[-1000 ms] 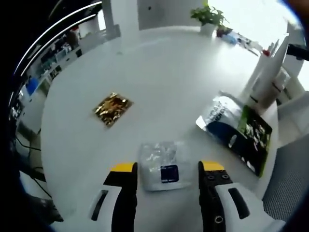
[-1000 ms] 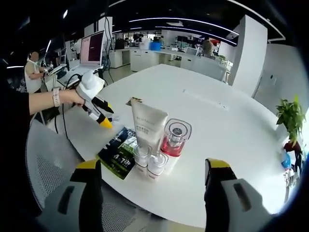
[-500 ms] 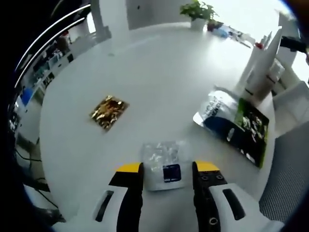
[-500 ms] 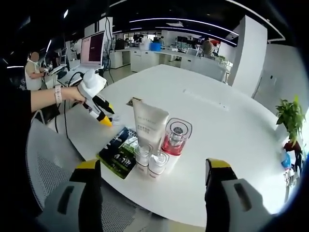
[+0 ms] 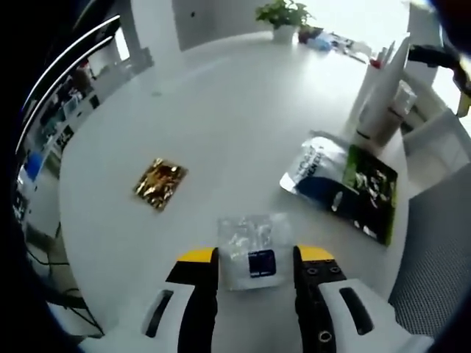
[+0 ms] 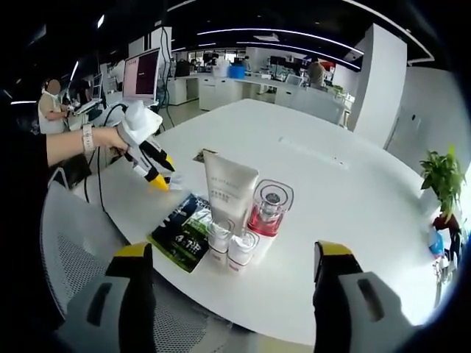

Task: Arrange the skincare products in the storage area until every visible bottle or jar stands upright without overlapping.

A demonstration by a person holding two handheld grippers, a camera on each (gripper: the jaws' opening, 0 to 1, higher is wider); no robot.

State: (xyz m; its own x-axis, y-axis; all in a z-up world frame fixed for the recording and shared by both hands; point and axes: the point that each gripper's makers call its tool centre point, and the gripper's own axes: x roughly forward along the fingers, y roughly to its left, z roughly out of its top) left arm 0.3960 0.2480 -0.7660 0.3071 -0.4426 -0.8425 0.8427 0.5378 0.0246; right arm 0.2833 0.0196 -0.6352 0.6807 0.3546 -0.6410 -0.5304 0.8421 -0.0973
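In the left gripper view my left gripper [image 5: 256,254] has its yellow-tipped jaws closed against the sides of a clear sachet [image 5: 250,250] with a dark blue square, held just above the white table [image 5: 235,110]. A gold sachet [image 5: 160,182] lies to the left, and a white-blue pouch [image 5: 315,170] on a green-black pouch [image 5: 368,193] to the right. Behind them stands a white tube [image 5: 379,95]. In the right gripper view my right gripper [image 6: 233,252] is wide open and holds nothing. It faces the upright tube [image 6: 229,187], a pink jar [image 6: 266,212] and two small white bottles [image 6: 228,248]. The left gripper [image 6: 154,173] hangs beyond them.
A mesh chair [image 6: 73,250] stands at the table's near edge, beside the pouches [image 6: 184,228]. The gold sachet [image 6: 204,154] lies behind the tube. A potted plant [image 6: 444,176] stands at the far right, and a monitor [image 6: 140,73] and office desks are behind.
The left jaws have closed in from wide apart onto the clear sachet, and the left gripper has risen a little with it. The right gripper has stayed put.
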